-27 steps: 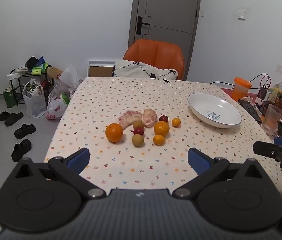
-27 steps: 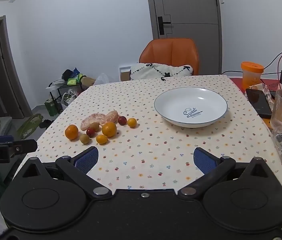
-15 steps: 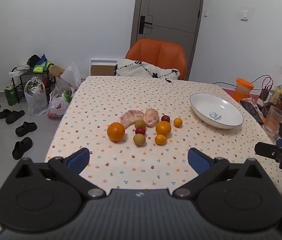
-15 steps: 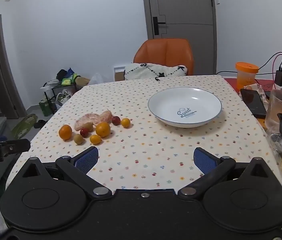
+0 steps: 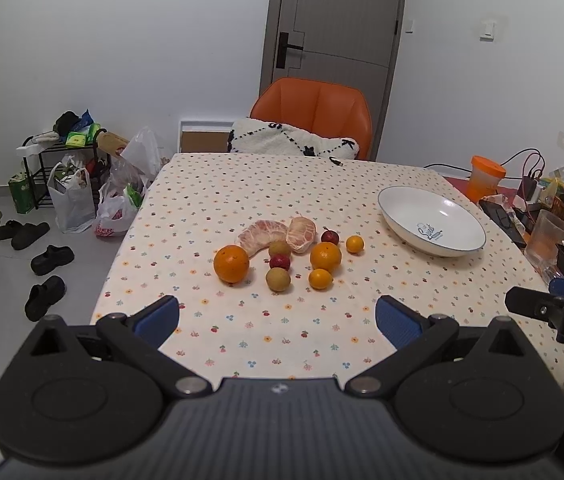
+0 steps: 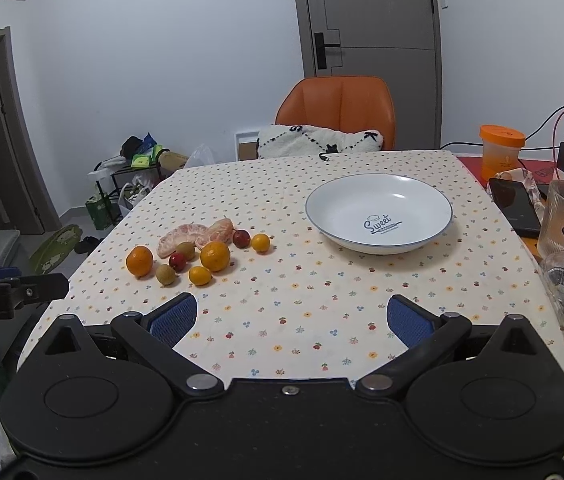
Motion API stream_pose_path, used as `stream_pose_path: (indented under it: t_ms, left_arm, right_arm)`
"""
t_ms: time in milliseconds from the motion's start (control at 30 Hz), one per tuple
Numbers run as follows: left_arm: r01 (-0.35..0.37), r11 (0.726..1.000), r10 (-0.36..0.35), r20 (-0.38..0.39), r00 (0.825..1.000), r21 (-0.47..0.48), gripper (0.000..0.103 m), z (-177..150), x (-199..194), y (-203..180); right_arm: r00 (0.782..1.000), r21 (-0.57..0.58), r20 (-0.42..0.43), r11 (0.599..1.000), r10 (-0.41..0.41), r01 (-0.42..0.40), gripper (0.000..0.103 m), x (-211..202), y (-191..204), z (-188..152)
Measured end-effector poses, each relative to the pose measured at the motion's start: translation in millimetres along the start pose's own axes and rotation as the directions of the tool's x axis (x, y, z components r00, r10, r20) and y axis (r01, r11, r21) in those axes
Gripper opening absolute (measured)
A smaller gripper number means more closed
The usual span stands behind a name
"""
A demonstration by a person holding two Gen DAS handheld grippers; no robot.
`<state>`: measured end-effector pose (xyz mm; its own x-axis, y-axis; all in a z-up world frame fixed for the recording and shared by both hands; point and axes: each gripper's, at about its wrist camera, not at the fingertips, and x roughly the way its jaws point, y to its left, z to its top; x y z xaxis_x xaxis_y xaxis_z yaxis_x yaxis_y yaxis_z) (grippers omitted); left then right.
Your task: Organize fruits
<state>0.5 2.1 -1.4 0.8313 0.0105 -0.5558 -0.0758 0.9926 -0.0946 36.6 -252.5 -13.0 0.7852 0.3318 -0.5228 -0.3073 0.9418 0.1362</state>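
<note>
Both the left gripper [image 5: 277,319] and the right gripper [image 6: 288,317] are held wide open above the near edge of the table [image 5: 242,196], and nothing is gripped by either. The fruits [image 5: 282,252] are gathered in a small group on the dotted cloth. The white plate [image 6: 377,184] is seen well apart to their right, with nothing in it.

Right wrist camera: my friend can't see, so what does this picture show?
An open claw hovers at the near edge of a dotted tablecloth. Ahead to the right sits an empty white bowl; to the left lies a cluster of fruit. An orange chair stands behind.
</note>
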Motion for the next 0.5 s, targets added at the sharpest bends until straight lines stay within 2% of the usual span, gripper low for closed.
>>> stream_pose_path:
  t_ms: [500]
  left_arm:
    - [-0.002, 1.0, 0.002, 0.008, 1.0, -0.004, 0.103, 0.1, -2.0, 3.3]
  right_arm:
    - [1.0, -0.004, -0.004, 1.0, -0.001, 0.001, 0.103, -0.3, 1.0, -0.5]
